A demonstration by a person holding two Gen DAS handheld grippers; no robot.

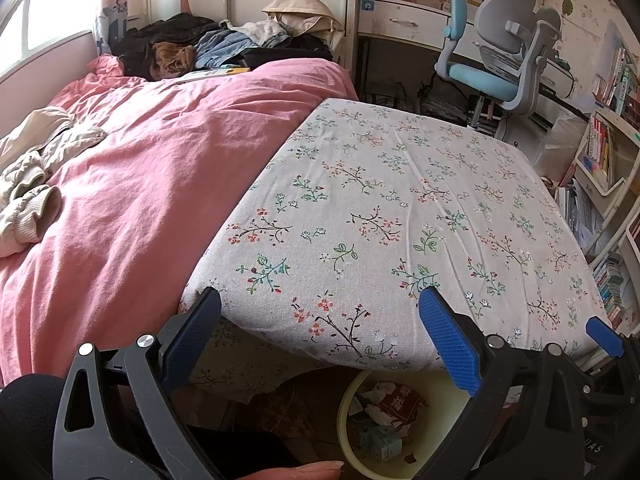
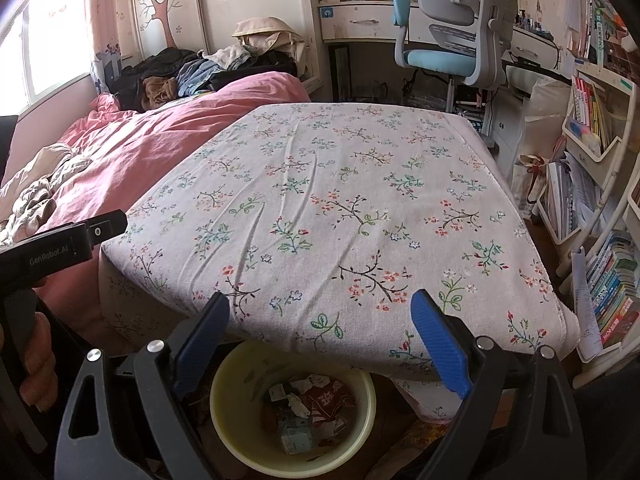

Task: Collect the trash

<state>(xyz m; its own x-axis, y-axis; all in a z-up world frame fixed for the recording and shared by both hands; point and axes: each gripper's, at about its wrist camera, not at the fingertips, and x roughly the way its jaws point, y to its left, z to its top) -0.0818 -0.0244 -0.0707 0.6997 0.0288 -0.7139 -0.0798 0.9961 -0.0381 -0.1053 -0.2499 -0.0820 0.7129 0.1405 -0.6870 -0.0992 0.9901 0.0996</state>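
- My left gripper (image 1: 320, 336) hangs over the near edge of the table draped in a pale floral cloth (image 1: 400, 208); its 2 blue-padded fingers (image 1: 448, 340) are spread wide with nothing between them.
- My right gripper (image 2: 320, 340) sits at the same edge, fingers likewise released and empty.
- The round pale-yellow plastic bin (image 2: 228, 412) stands on the floor just below the table's near edge, between the 2 fingers in the right wrist view.
- Inside the bin: crumpled white paper scraps, a red printed wrapper (image 2: 328, 400) and a small light-blue carton (image 2: 296, 436). The trash lies in the bin, not on the cloth.
- The overhang of the cloth covers the far part of the bin's rim in both views.
- In the left wrist view the right finger crosses in front of the bin's right side.
- A hand (image 2: 38, 364) grips the black handle of the left unit at the left edge of the right wrist view.
- Left of the table: a bed under a rumpled pink quilt (image 1: 152, 168), touching the table's side; cream clothing on it, dark clothes heaped at the head.
- Beyond the table: a grey-and-blue desk chair (image 1: 504, 52) at a white desk.
- Right side: white shelves packed with books (image 2: 600, 128), more books stacked on the floor.
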